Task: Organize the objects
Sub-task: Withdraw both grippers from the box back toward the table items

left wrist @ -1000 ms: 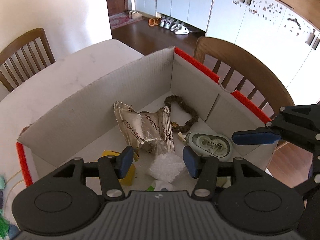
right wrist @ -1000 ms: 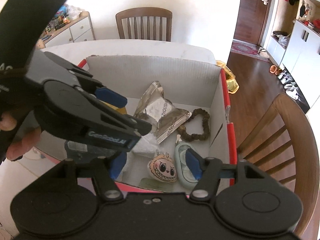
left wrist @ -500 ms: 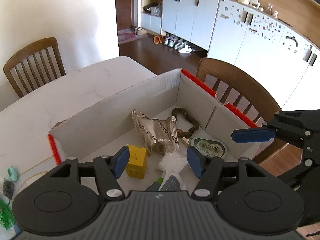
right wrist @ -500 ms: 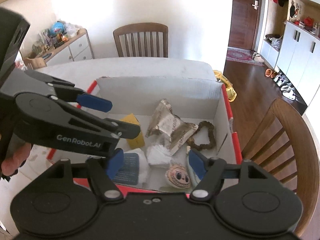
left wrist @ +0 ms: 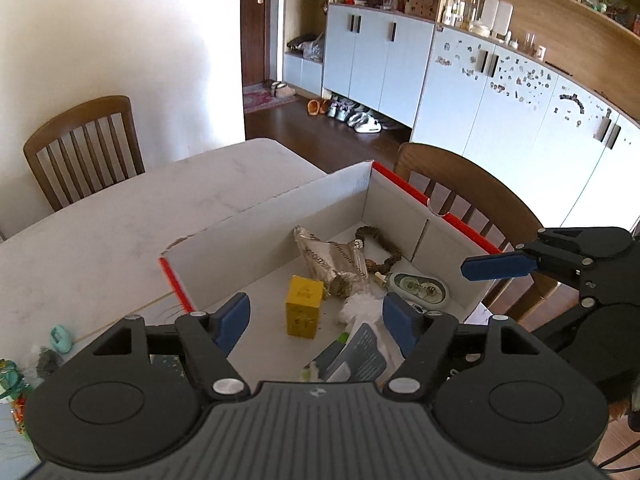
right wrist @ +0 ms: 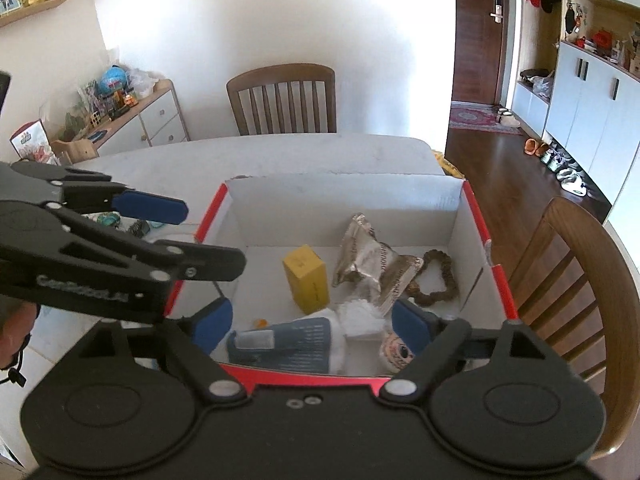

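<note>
A white cardboard box (left wrist: 280,220) with red edges sits on the pale table; it also shows in the right wrist view (right wrist: 344,196). Inside lie a yellow block (left wrist: 303,311) (right wrist: 306,278), a silver foil packet (left wrist: 328,260) (right wrist: 368,264), a brown bead bracelet (left wrist: 382,246) (right wrist: 436,280), a correction tape dispenser (left wrist: 418,288), white crumpled tissue (left wrist: 360,308) (right wrist: 358,314), a blue-grey packet (right wrist: 288,344) and a small doll face (right wrist: 394,354). My left gripper (left wrist: 316,322) is open and empty above the box's near side. My right gripper (right wrist: 310,330) is open and empty above the box's near edge.
Wooden chairs stand at the table's far side (left wrist: 80,148) (right wrist: 282,98) and beside the box (left wrist: 460,184) (right wrist: 580,280). Small items, one a teal clip (left wrist: 60,338), lie on the table left of the box. A sideboard (right wrist: 132,120) stands by the wall.
Both grippers have risen and pulled back from the box, so more of the room and the whole box interior show. The box contents have not moved.
</note>
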### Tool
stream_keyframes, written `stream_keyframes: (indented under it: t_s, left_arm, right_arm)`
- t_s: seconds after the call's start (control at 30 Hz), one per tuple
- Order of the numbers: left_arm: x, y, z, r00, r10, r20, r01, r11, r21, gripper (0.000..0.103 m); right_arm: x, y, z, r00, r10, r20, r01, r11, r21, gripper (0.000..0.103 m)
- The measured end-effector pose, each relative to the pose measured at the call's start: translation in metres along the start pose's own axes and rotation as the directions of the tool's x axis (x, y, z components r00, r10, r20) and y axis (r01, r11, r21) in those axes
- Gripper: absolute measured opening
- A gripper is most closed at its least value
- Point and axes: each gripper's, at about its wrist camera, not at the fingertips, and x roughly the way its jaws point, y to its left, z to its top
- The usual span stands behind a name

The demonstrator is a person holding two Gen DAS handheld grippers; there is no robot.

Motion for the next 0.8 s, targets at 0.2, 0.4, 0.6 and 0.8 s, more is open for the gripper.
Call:
stream_keyframes:
  t_s: [0.2, 0.4, 0.6, 0.8]
  left_arm:
    - [-0.023, 0.017, -0.009, 0.999, 0.015, 0.034, -0.015, 1.000, -0.012, 0.079]
    - [-0.043, 0.039, -0.022, 0.998, 0.036, 0.058, -0.035, 0.999, -0.029, 0.083]
    - [-0.062, 0.065, -0.038, 0.996, 0.057, 0.074, -0.052, 0.996, -0.071, 0.085]
    - [-0.073, 0.097, -0.054, 0.996, 0.066, 0.063, -0.057, 0.990, -0.132, 0.093]
  right_arm:
    - [-0.003, 0.018, 0.001, 1.000, 0.001, 0.026, -0.002, 1.000, 0.019, 0.098]
    - [-0.001, 0.040, 0.003, 0.999, 0.005, 0.038, -0.007, 0.999, 0.046, 0.099]
    - [0.004, 0.065, 0.003, 0.999, 0.011, 0.038, -0.013, 0.998, 0.054, 0.099]
    - [0.011, 0.095, 0.004, 0.999, 0.021, 0.031, -0.022, 0.999, 0.043, 0.099]
